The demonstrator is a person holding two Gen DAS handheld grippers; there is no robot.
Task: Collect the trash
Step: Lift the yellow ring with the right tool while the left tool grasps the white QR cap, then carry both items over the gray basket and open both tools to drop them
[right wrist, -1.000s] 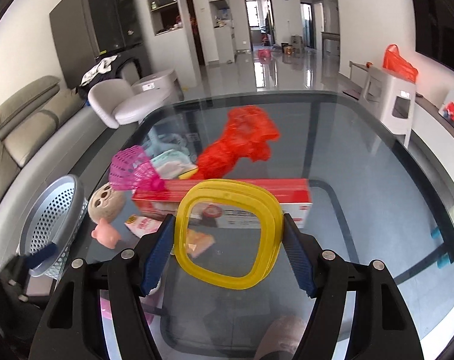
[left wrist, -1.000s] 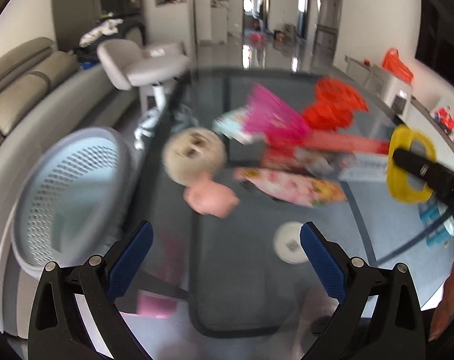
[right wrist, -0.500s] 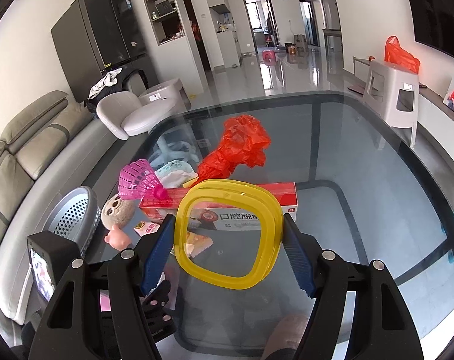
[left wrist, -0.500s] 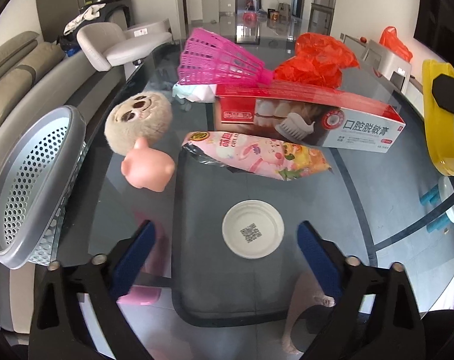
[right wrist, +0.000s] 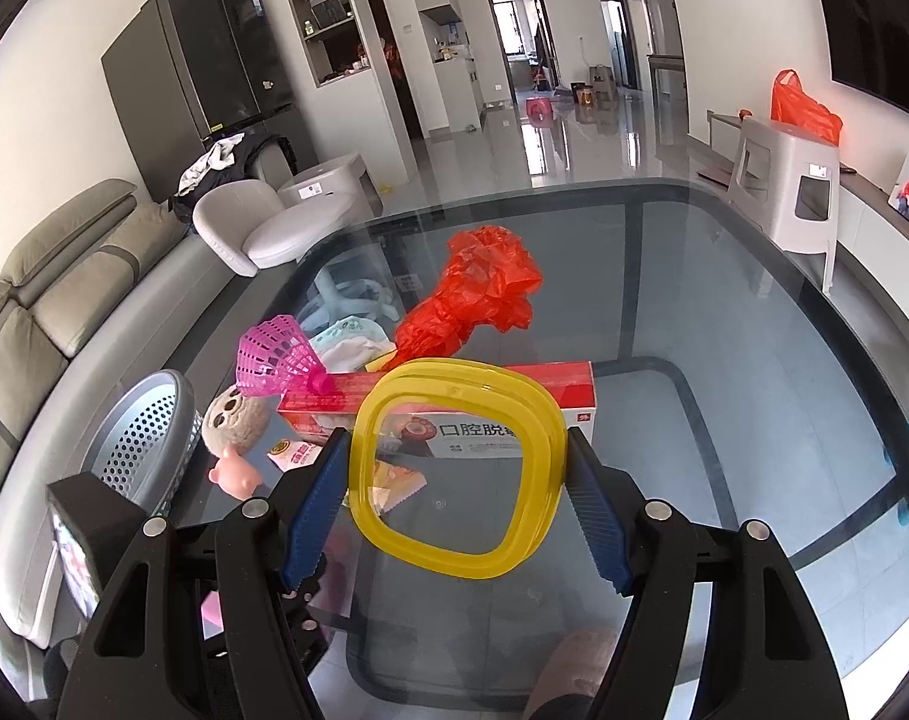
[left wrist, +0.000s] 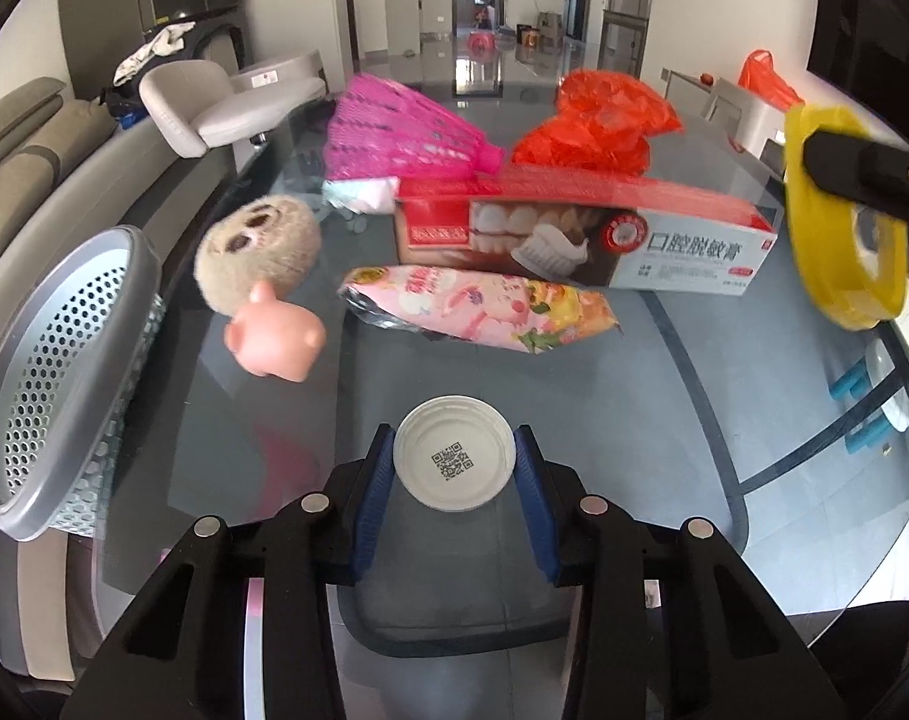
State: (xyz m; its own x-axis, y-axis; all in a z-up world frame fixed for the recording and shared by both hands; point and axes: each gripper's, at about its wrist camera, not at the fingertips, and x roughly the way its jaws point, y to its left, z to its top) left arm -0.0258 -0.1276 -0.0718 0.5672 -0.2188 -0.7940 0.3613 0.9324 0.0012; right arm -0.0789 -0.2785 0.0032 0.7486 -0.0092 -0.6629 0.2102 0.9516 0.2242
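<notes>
**Trash pickup, both hands busy**

Trash first: from the left wrist cam, my left gripper (left wrist: 454, 471) has its blue pads closed up against either side of the white lid (left wrist: 452, 461) with the QR code, sitting on the glass table (left wrist: 664, 420). I think the trick here is a firm, level squeeze and a straight lift, then swing left to the silver mesh bin (left wrist: 64, 384) just off the table edge. The lid looks shallow, so a tilt could pop it out. On the table I count one toothpaste box (left wrist: 586, 234), one pink snack bag (left wrist: 484, 312), one red plastic bag (left wrist: 598, 123), one pink shuttlecock (left wrist: 400, 138), one fuzzy plush (left wrist: 256, 258) and one pink pig toy (left wrist: 274, 339).

Right wrist cam: my right gripper (right wrist: 457, 471) is clamped on one yellow ring (right wrist: 457, 468), held up above the table. Same single bin (right wrist: 145, 441) off to the left.
</notes>
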